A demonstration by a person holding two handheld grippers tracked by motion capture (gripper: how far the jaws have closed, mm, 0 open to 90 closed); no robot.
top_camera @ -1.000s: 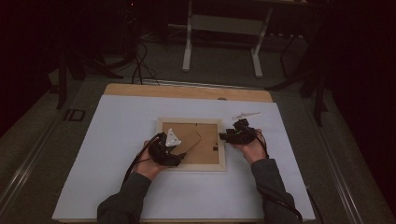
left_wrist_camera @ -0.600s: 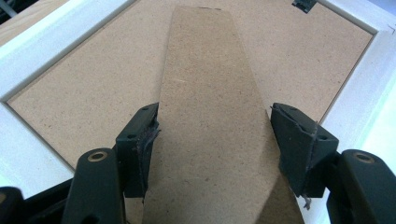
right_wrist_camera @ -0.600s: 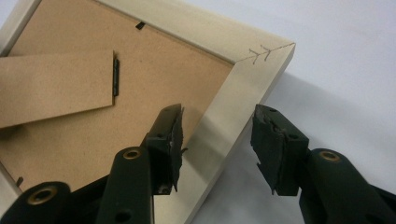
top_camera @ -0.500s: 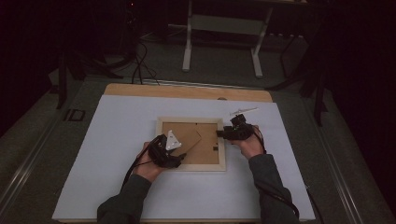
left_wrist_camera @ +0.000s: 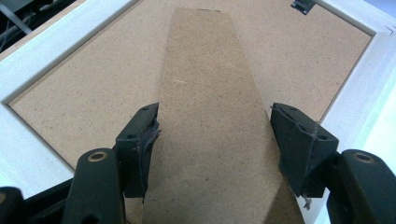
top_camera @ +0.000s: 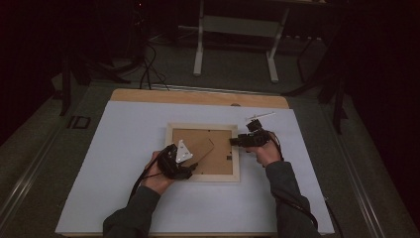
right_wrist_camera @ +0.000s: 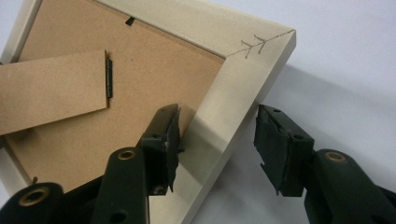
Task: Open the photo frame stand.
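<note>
Picture frame lay face-down, backing board still in, easel stand lifted between the left gripper's half-open jaws. Right gripper, at 3 o'clock, had just been opening, jaws loosely straddling the frame rail; disassembly barely begun.

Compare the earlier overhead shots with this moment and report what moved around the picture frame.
The right gripper has just been opening its jaws, which straddle the picture frame's right rail without pressing on it; its hand barely shifted. The left gripper stayed put, its jaws on either side of the frame's cardboard stand. The frame lies face down on the white table as before.
</note>
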